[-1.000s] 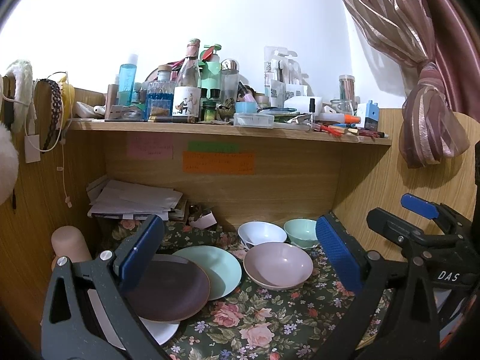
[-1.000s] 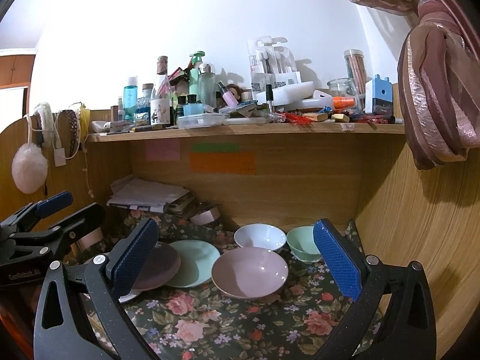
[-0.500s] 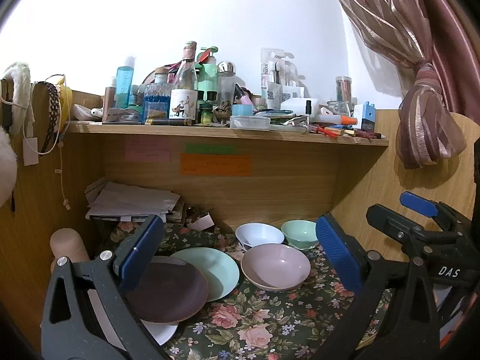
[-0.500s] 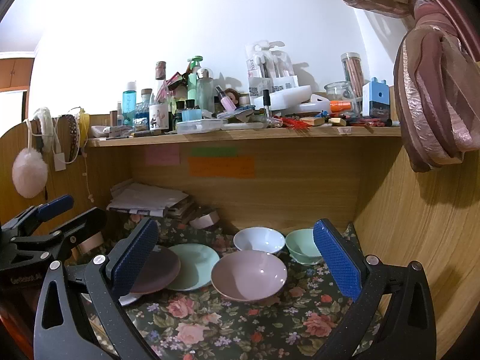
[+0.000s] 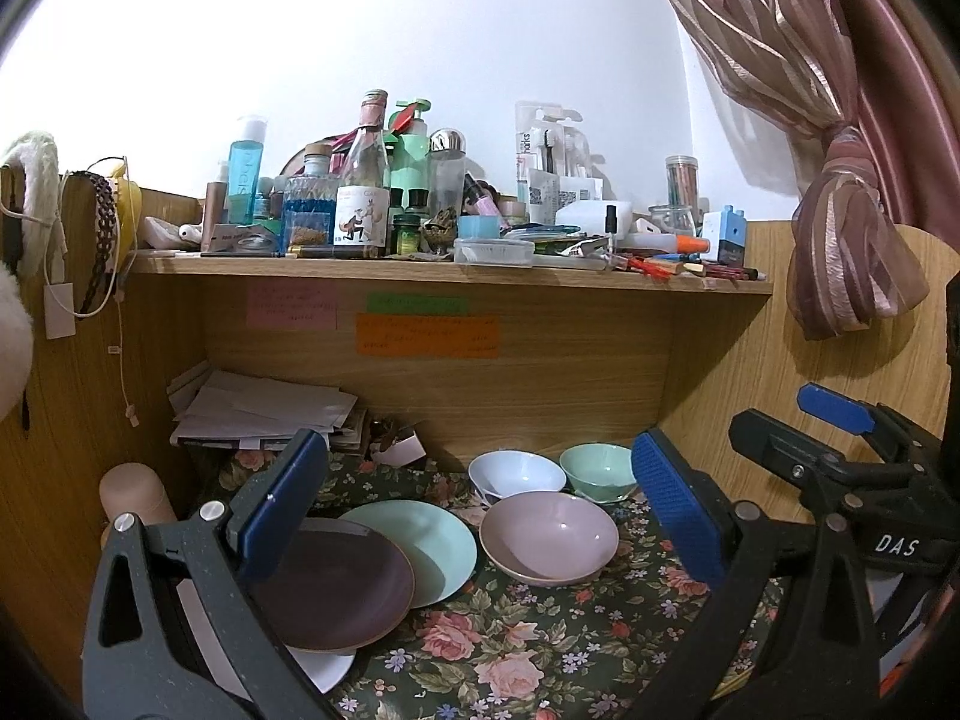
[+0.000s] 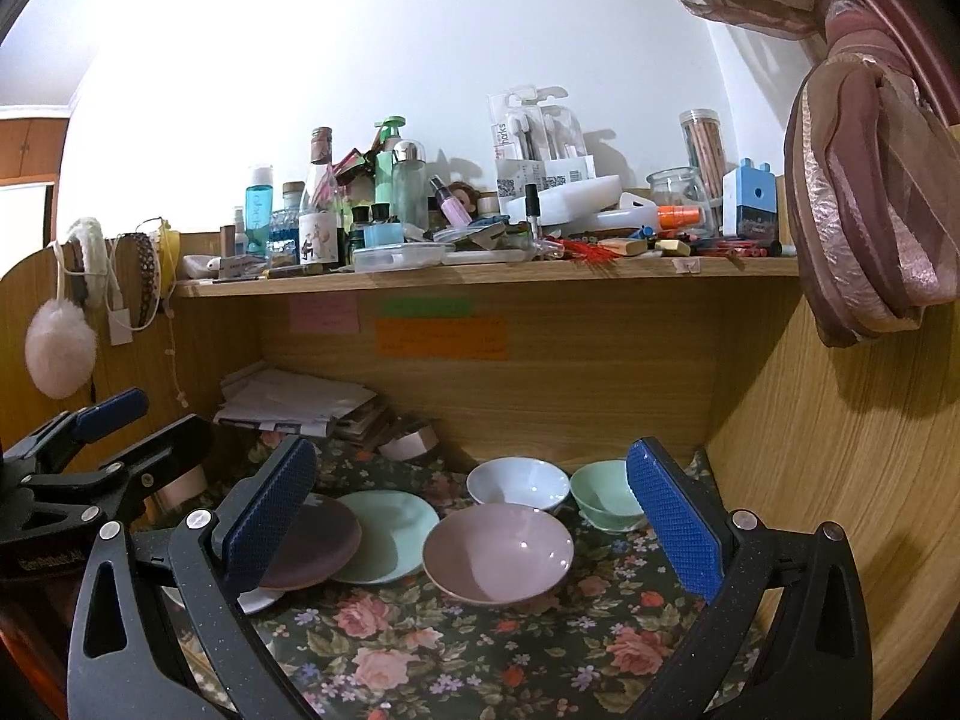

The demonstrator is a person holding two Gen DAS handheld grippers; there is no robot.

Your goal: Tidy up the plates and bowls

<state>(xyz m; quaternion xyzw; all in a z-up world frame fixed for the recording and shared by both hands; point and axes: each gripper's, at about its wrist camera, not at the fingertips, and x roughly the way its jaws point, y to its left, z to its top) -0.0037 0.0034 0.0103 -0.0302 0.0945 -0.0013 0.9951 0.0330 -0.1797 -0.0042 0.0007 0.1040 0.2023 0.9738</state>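
Both views have drawn slightly back from the pink bowl [image 6: 498, 552], with left gripper [image 5: 480, 516] and right gripper [image 6: 474, 516] wide open, empty (nothing touched); plates [image 5: 336, 588] overlap left of it, so organizing remains unstarted.

Both grippers held level, side by side, jaws spread wide and holding nothing.

The left gripper [image 5: 480, 510] shows its two blue-padded fingers [image 5: 279, 504] far apart, nothing between them; off its right-hand finger the black frame of the right gripper [image 5: 840, 468] comes into view, close beside it. The right gripper [image 6: 474, 516] likewise has its blue pads [image 6: 672, 522] set wide, the gap bare, and the left gripper [image 6: 90, 456] shows just past its left-hand finger.
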